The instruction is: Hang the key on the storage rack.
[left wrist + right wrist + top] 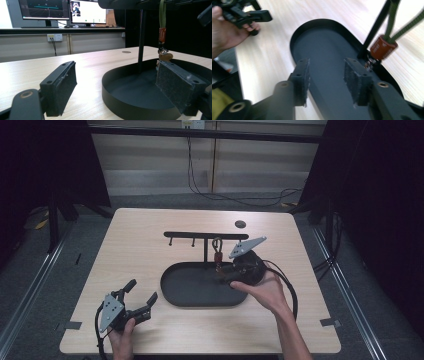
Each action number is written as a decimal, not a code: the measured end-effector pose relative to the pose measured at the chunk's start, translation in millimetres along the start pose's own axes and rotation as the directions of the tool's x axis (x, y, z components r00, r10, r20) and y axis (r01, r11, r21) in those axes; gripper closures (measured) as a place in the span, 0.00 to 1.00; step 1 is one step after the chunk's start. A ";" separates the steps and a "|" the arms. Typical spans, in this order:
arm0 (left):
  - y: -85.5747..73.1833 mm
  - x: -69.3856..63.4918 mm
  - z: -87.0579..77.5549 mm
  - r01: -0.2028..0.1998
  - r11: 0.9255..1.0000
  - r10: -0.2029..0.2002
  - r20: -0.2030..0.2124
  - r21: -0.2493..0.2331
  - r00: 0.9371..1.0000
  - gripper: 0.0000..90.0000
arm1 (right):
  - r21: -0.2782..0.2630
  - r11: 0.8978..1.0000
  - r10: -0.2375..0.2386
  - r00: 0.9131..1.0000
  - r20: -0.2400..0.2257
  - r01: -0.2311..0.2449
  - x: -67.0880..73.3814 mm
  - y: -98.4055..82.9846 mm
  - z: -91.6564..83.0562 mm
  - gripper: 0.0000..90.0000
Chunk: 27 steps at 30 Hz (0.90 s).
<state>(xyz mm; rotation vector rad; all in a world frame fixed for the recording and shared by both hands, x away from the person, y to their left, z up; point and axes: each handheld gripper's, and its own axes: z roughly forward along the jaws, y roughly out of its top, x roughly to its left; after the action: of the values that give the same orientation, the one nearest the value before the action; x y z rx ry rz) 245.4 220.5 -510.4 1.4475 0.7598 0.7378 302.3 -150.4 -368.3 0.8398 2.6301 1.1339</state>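
Black pads of the right gripper (325, 77) stand partly apart over the tray (329, 40), nothing between them. Table (140, 265) bears the tray, whose stand (205, 236) has a keychain (217, 251) hanging just beside that gripper; left gripper (141, 296) rests wide open, empty

Dim room, table (150, 250) evenly lit from above; right gripper view blurred, perhaps by motion; monitors (65, 10) glare.

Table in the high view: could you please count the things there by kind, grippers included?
Black oval tray with hook stand: 1
Green lanyard with brown tag, hanging from the stand: 1
Hand-held grippers, left and right: 2
Total: 4
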 end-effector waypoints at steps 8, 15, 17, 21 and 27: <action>0.0 -0.1 0.1 0.002 1.000 -0.002 0.000 -0.001 1.000 0.18 | -0.124 0.991 0.043 0.999 0.024 -0.040 1.3 -27.5 7.8 0.54; 0.0 0.0 0.0 0.000 1.000 0.000 0.001 0.000 1.000 0.18 | -0.224 0.973 0.069 0.997 0.026 -0.062 4.6 -59.3 17.5 0.51; 0.0 -0.1 0.0 0.002 1.000 -0.002 0.000 -0.001 1.000 0.18 | -0.265 0.961 0.088 0.996 0.026 -0.079 4.6 -68.6 20.6 0.50; 0.0 0.2 -0.2 -0.002 1.000 0.002 0.001 0.001 1.000 0.18 | -0.334 0.938 0.126 0.990 0.070 -0.096 5.0 -88.8 28.0 0.49; 0.0 0.0 -0.1 0.000 1.000 0.000 0.002 0.000 1.000 0.18 | -0.420 0.899 0.175 0.981 0.082 -0.125 3.5 -112.2 37.5 0.47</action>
<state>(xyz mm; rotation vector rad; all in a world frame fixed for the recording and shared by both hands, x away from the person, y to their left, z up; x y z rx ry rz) 245.3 220.5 -510.4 1.4476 0.7584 0.7361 263.9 -187.4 -474.0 0.9910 2.1391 1.5543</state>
